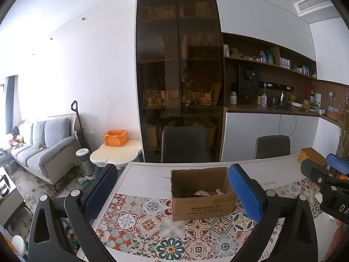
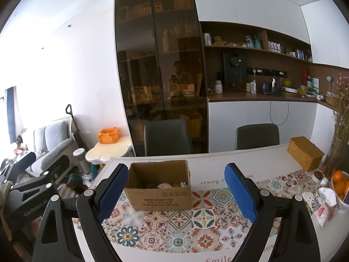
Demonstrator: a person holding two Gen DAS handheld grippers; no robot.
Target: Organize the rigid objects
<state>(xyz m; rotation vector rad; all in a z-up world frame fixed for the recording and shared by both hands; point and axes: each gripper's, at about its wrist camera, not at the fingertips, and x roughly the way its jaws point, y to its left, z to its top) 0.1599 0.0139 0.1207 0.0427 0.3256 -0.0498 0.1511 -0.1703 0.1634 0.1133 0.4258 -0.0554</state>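
An open cardboard box [image 1: 201, 193] stands on the patterned table mat, with a white round item and other small things inside. It also shows in the right wrist view [image 2: 160, 185]. My left gripper [image 1: 174, 193] is open and empty, held above the table in front of the box. My right gripper [image 2: 176, 191] is open and empty, also in front of the box, which sits toward its left finger. The right gripper's body appears at the right edge of the left wrist view [image 1: 327, 179].
A woven wicker box [image 2: 305, 152], a bowl of oranges [image 2: 340, 184], a small jar [image 2: 318, 174] and a patterned pouch [image 2: 320, 205] lie at the table's right. Two dark chairs [image 2: 168, 136] stand behind the table. An orange crate [image 2: 109, 135] rests on a side table.
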